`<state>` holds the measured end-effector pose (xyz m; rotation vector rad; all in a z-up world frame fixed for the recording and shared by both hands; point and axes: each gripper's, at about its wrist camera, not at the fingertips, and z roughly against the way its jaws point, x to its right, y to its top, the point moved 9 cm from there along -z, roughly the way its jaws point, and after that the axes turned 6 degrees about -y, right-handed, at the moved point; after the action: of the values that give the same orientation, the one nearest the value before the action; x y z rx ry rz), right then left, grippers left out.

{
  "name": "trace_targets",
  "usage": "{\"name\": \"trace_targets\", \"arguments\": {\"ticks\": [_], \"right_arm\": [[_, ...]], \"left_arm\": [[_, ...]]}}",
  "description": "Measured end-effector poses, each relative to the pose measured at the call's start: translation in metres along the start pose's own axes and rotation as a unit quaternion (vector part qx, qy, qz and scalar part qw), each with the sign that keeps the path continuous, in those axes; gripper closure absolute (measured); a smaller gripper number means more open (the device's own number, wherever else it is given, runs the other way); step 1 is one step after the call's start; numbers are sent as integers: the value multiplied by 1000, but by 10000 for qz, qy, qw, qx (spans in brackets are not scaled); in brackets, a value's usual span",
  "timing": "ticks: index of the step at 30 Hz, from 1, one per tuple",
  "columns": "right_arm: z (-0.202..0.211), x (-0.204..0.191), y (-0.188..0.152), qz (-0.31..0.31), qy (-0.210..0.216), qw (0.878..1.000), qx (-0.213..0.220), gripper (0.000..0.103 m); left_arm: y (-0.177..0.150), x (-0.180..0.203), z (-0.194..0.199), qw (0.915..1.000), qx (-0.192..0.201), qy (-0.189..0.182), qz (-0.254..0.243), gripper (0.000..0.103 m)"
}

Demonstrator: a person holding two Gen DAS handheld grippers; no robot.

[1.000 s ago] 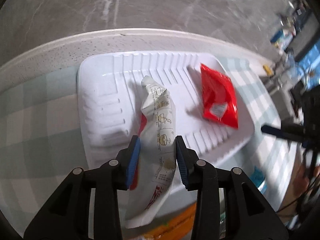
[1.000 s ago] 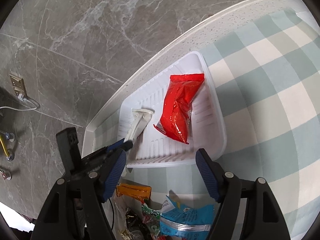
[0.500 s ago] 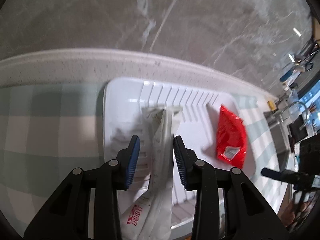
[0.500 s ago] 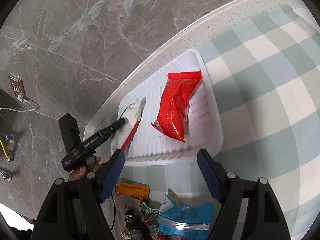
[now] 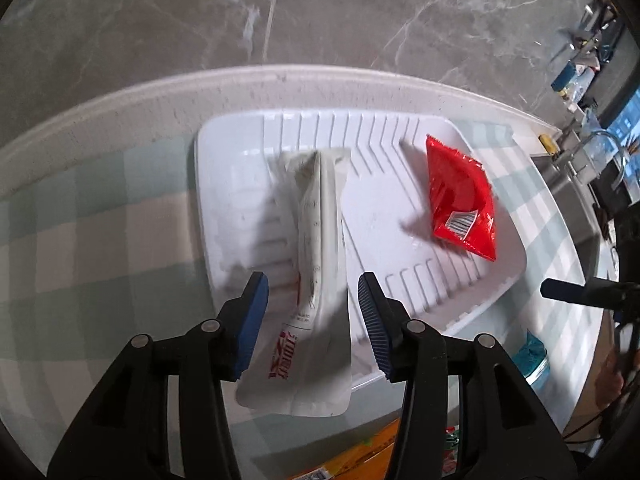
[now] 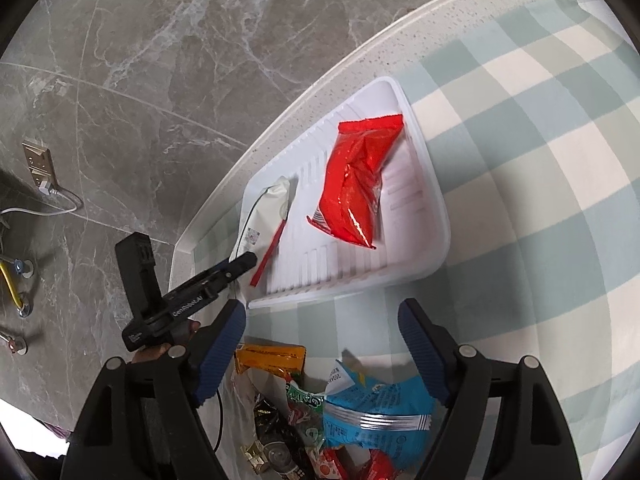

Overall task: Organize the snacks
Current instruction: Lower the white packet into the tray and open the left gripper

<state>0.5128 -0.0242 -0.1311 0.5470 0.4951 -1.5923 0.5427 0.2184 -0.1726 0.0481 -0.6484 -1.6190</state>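
Note:
A white ribbed tray (image 5: 236, 184) sits on the checked cloth by the table's far edge. A white snack pouch (image 5: 320, 240) with red lettering lies in its left part, its near end over the tray's front rim. My left gripper (image 5: 312, 320) is open, its fingers on either side of the pouch and apart from it. A red snack bag (image 5: 460, 196) lies in the tray's right part. In the right wrist view I see the tray (image 6: 428, 216), the red bag (image 6: 356, 184), the white pouch (image 6: 264, 212) and the left gripper (image 6: 240, 260). My right gripper (image 6: 320, 344) is open and empty above a snack pile.
A pile of loose snacks lies in front of the tray: an orange pack (image 6: 272, 358), a blue bag (image 6: 376, 412) and several small packets. Grey marble floor lies beyond the table's rounded edge. A wall socket (image 6: 38, 160) with a cable is at far left.
My left gripper has opened and let go of the white pouch, which now lies in the tray. The right gripper has stayed almost still above the snack pile.

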Motion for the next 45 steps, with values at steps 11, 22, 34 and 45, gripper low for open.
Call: {"name": "trace_targets", "arguments": {"ticks": [11,22,34,45], "right_arm": [[7,9,5,-233,-33,9996,169,17],[8,11,1,-124,-114,9998,109,17],[15,-12,-42,1773,-832,9806,-34,16],[-2,-23,-98,4502,-1862,8727,-332,16]], "left_arm": [[25,-34,-19,9879,229,-506,1446,78],[44,-45,17,9813,878,-570,1615,78],[-33,-21,105,9908,934,106,974,78],[-171,-1,116,9860,279,100,1638,77]]}}
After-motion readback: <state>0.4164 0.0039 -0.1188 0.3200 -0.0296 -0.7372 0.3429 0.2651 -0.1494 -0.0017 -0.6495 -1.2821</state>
